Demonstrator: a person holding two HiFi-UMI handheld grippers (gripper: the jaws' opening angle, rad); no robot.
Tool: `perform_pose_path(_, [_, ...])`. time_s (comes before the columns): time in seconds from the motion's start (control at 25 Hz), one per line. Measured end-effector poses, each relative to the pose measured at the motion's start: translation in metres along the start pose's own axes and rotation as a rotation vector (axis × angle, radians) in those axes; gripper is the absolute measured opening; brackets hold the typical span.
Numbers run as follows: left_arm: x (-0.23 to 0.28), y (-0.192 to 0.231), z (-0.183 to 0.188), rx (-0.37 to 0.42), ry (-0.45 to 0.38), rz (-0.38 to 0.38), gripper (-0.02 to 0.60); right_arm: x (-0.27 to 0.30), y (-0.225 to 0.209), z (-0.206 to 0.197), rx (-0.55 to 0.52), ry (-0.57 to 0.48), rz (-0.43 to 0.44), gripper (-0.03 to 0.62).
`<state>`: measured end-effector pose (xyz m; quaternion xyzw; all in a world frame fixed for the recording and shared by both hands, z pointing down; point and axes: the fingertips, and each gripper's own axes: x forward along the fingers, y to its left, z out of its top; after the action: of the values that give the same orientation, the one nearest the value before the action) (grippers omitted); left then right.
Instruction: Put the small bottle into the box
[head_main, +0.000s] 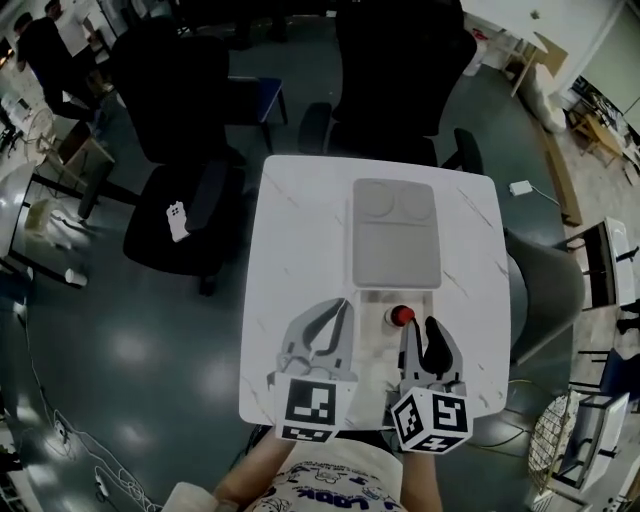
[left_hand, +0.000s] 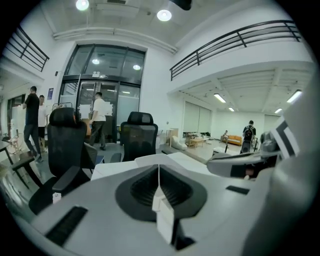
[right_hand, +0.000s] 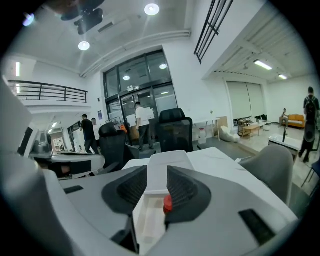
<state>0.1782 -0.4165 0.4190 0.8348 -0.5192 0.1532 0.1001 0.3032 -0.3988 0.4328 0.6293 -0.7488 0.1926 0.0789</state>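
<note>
Right gripper (right_hand: 157, 175) first: its jaws stand narrowly apart and I see them pressing on nothing. The red-capped small bottle (right_hand: 168, 202) sits low beside its right jaw, inside the open box (head_main: 395, 255) on the counter (head_main: 290, 250). Left gripper (left_hand: 159, 170) is closed and empty.

Table (head_main: 290, 250) glossy marbled white; box (head_main: 372, 340) translucent plastic, lid (head_main: 395, 235) matt grey

Small bottle (head_main: 402, 316) in box (head_main: 372, 322) on table (head_main: 292, 250)
</note>
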Motion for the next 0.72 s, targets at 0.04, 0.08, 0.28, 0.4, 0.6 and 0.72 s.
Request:
perform_pose_path(0.04, [-0.003,0.001,0.003,0.000,-0.009,0.002,0.020,-0.002,0.004,0.004,-0.004,-0.012,0.004,0.132])
perform_pose_path(0.08, [-0.005,0.001,0.006,-0.001,-0.016,0.002,0.020,-0.004,0.007,0.009,-0.007,-0.022,0.008,0.130])
perform_pose_path(0.28, [-0.019,-0.001,0.014,0.005,-0.048,0.001,0.020,-0.016,0.019,0.022,-0.026,-0.062,0.021,0.126])
perform_pose_path(0.4, [-0.028,-0.002,0.016,0.013,-0.064,-0.001,0.020,-0.024,0.026,0.022,-0.022,-0.077,0.021,0.117])
perform_pose_path(0.6, [-0.041,0.001,0.020,0.015,-0.082,0.003,0.020,-0.033,0.034,0.023,-0.021,-0.089,0.019,0.114])
perform_pose_path(0.72, [-0.047,0.003,0.022,0.015,-0.092,0.001,0.020,-0.036,0.039,0.025,-0.027,-0.095,0.016,0.114])
